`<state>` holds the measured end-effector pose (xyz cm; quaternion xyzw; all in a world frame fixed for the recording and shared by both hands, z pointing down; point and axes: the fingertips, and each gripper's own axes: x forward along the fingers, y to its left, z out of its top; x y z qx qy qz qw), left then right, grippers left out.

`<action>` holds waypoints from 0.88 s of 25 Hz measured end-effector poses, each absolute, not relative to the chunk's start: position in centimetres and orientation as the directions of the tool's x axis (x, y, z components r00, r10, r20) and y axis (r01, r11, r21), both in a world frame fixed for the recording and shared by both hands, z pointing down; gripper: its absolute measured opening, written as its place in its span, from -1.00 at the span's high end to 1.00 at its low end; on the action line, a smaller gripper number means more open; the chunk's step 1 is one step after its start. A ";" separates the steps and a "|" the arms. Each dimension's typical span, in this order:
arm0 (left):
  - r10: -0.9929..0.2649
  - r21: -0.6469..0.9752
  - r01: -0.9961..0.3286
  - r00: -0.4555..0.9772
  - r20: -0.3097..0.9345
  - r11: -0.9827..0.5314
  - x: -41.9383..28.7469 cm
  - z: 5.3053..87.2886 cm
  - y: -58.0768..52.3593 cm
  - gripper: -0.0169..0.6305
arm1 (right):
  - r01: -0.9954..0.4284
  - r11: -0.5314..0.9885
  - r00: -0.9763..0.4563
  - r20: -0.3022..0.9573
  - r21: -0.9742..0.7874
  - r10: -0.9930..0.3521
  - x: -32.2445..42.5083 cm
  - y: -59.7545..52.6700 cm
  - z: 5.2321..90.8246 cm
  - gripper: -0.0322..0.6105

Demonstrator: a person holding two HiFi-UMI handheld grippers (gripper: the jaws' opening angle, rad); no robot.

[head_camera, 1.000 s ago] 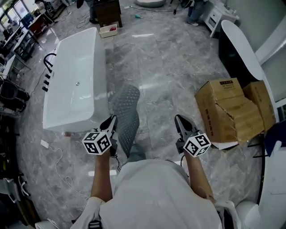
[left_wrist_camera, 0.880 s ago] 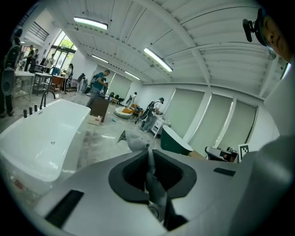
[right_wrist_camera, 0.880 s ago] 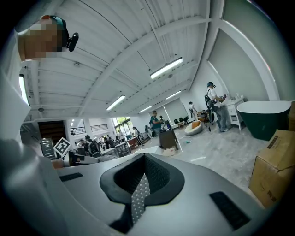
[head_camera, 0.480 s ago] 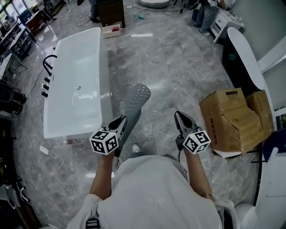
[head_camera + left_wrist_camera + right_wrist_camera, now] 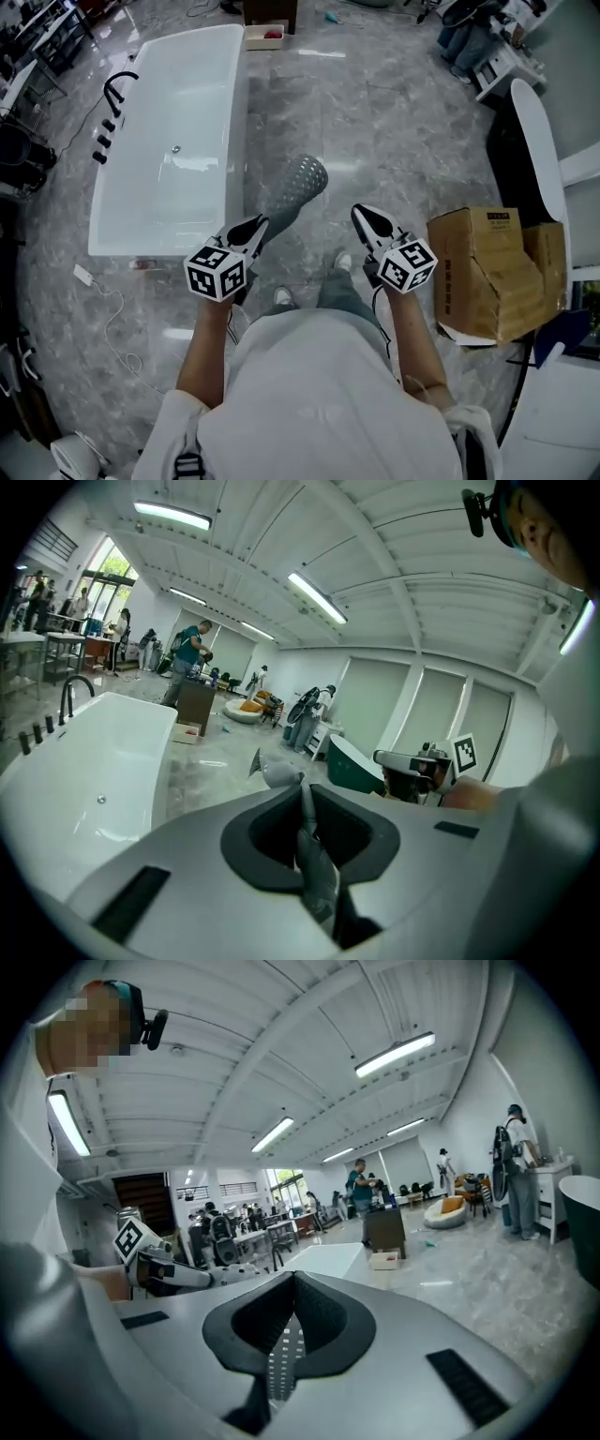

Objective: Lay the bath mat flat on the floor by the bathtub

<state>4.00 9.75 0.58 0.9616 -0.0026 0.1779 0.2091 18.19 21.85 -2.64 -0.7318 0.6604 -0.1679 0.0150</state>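
Note:
The grey perforated bath mat hangs in the air to the right of the white bathtub, above the marble floor. My left gripper is shut on the mat's near end. In the left gripper view the mat is pinched edge-on between the jaws, and its free end curls out ahead. My right gripper is level with the left one, a little to the right of the mat, shut and holding nothing. In the right gripper view the shut right gripper points across at the tub.
A torn cardboard box sits on the floor at the right, next to a dark tub with a white rim. A black tap stands on the tub's left rim. A cable and plug lie near the tub's foot. People work far back.
The view has shifted forward, so the tub and box sit lower in frame. The mat, which trailed down beside the tub, now hangs shorter and further right from the left gripper.

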 end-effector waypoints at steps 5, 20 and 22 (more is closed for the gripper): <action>0.023 0.416 -0.136 0.935 0.355 -0.899 4.5 2.1 7.5 0.82 | -0.973 0.018 -0.086 0.287 -0.231 -0.954 19.4 15.9 0.1 0.80; -0.104 0.409 -0.328 0.871 0.481 -0.851 6.2 6.4 6.5 0.82 | -0.806 0.278 -0.540 0.456 -0.523 -0.708 27.1 4.4 17.6 -0.11; -0.113 0.400 -0.340 0.863 0.493 -0.851 6.7 6.5 6.4 0.82 | -0.766 0.286 -0.592 0.458 -0.575 -0.664 27.9 3.5 20.1 -0.15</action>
